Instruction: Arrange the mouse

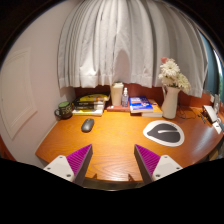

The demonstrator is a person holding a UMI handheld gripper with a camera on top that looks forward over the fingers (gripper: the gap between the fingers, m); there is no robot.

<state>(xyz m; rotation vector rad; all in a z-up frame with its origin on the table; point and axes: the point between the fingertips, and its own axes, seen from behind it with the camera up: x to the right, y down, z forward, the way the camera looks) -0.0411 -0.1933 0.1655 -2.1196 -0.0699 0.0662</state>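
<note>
A dark computer mouse point(88, 125) lies on the wooden desk point(115, 140), left of the middle and well beyond my fingers. A white oval mouse pad point(163, 132) with a dark centre lies at the desk's right side. My gripper point(113, 161) is open and empty above the desk's near edge. Its two fingers with magenta pads point(78, 160) stand wide apart. Nothing is between them but bare wood.
Along the back of the desk stand a dark jar point(64, 108), stacked books point(91, 103), a tan container point(117, 94), blue books point(141, 104) and a white vase of flowers point(170, 97). White curtains point(120, 40) hang behind. A small item point(214, 118) lies at the far right edge.
</note>
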